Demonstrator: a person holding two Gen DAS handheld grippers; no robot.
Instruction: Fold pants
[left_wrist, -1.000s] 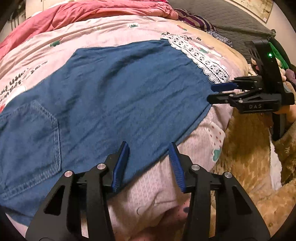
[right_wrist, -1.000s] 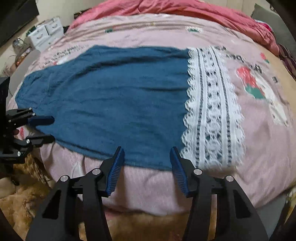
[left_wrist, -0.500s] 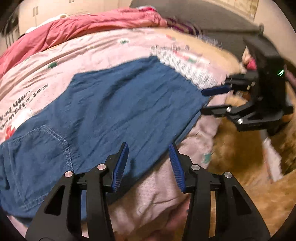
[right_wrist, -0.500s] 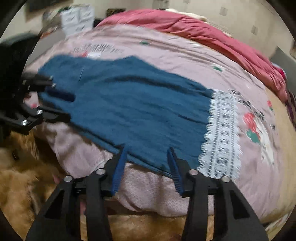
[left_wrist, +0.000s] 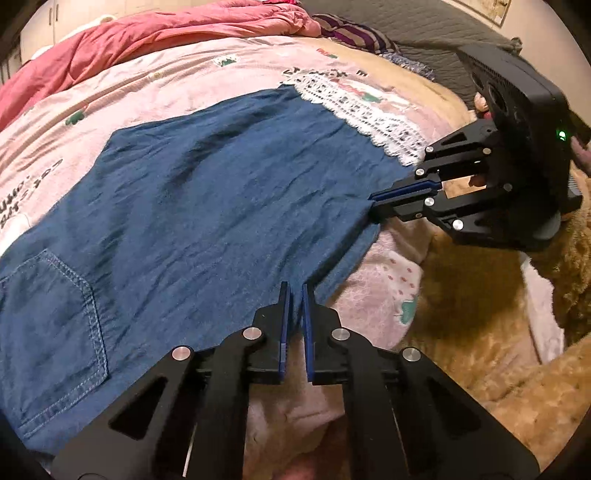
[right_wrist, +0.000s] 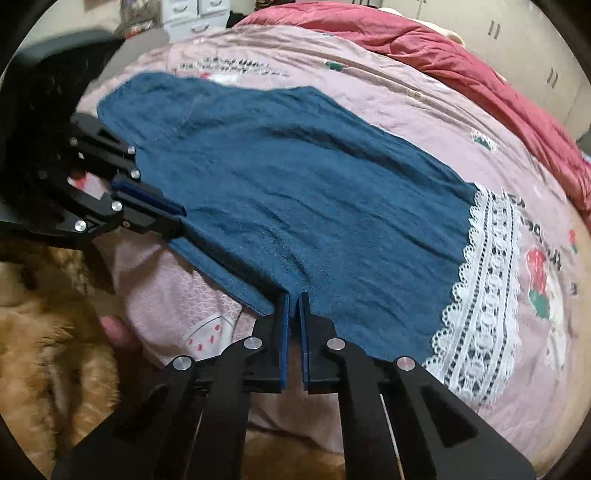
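Observation:
Blue pants (left_wrist: 207, 199) with a white lace hem (left_wrist: 362, 110) lie spread flat on the pink bed cover (left_wrist: 155, 74), a back pocket (left_wrist: 48, 314) showing at the waist end. My left gripper (left_wrist: 294, 286) is shut on the pants' near edge, with a pinch of blue cloth between its pads. Further along that edge, close to the hem, my right gripper (left_wrist: 373, 205) is shut too. In the right wrist view the right gripper (right_wrist: 294, 295) pinches the near edge of the pants (right_wrist: 295, 184) beside the lace hem (right_wrist: 487, 288). The left gripper (right_wrist: 181, 218) grips the same edge at the left.
A red quilt (left_wrist: 155, 29) is bunched along the far side of the bed. A tan fuzzy blanket (left_wrist: 480, 332) lies below the bed's near edge. A grey headboard cushion (left_wrist: 424, 26) is past the hem end. White drawers (right_wrist: 192, 11) stand beyond the waist end.
Both grippers were open just above the near edge of the pants; now both have shut on that edge. The right gripper has rolled and shifted along the edge.

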